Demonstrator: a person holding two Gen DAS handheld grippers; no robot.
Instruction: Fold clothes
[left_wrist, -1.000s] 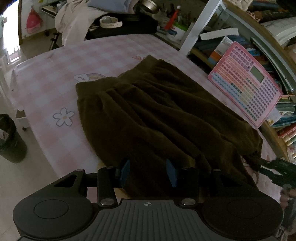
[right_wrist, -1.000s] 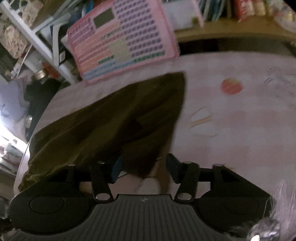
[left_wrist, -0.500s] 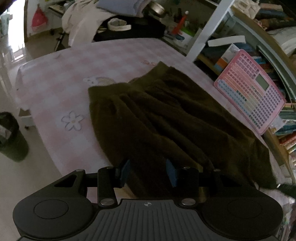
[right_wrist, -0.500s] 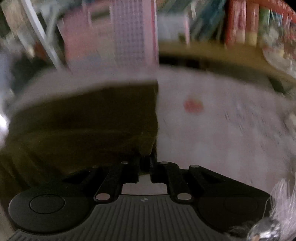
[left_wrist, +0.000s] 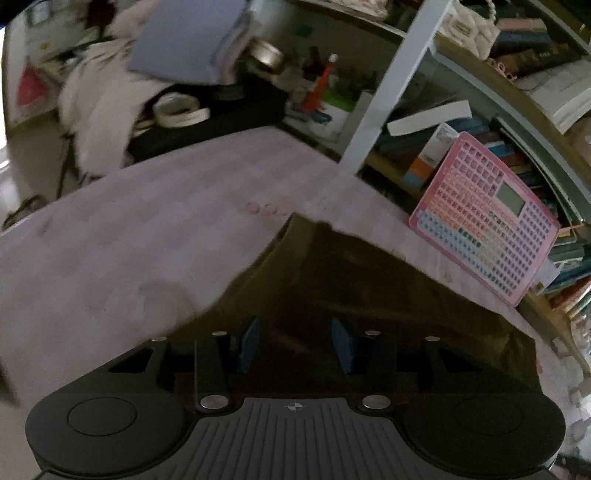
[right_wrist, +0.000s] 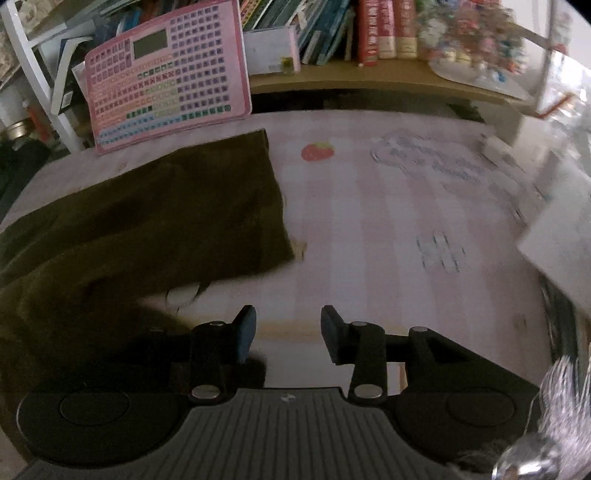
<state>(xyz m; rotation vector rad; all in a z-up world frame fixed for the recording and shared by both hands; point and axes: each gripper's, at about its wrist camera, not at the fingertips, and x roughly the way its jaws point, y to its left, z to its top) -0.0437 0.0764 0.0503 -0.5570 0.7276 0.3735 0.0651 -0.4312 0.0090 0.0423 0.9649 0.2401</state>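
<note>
Blue pads sit on the tips of the left gripper (left_wrist: 294, 345), and its two fingers are spread wide apart with nothing pinched between them. Right under and ahead of them lies the dark brown soft cloth garment (left_wrist: 369, 295), spread on the pink checked tablecloth (left_wrist: 129, 229). The picture is blurry here, so it is hard to say if the pads touch the cloth.

The right gripper (right_wrist: 288, 334) also has its fingers (right_wrist: 246, 326) spread wide, holding nothing. Between them you see only bare tablecloth (right_wrist: 369, 229). The garment (right_wrist: 166, 221) lies to the left of this gripper, with its straight side edge near a little red strawberry picture (right_wrist: 317, 151) printed on the tablecloth.

Farther back, a pink flat toy board with rows of small coloured buttons (right_wrist: 168, 74) leans against the wooden bookshelf (right_wrist: 369, 79), just past the far edge of the garment. Books stand on the shelf behind it. In the left view, the white shelf post (left_wrist: 391, 85) rises past the table.
</note>
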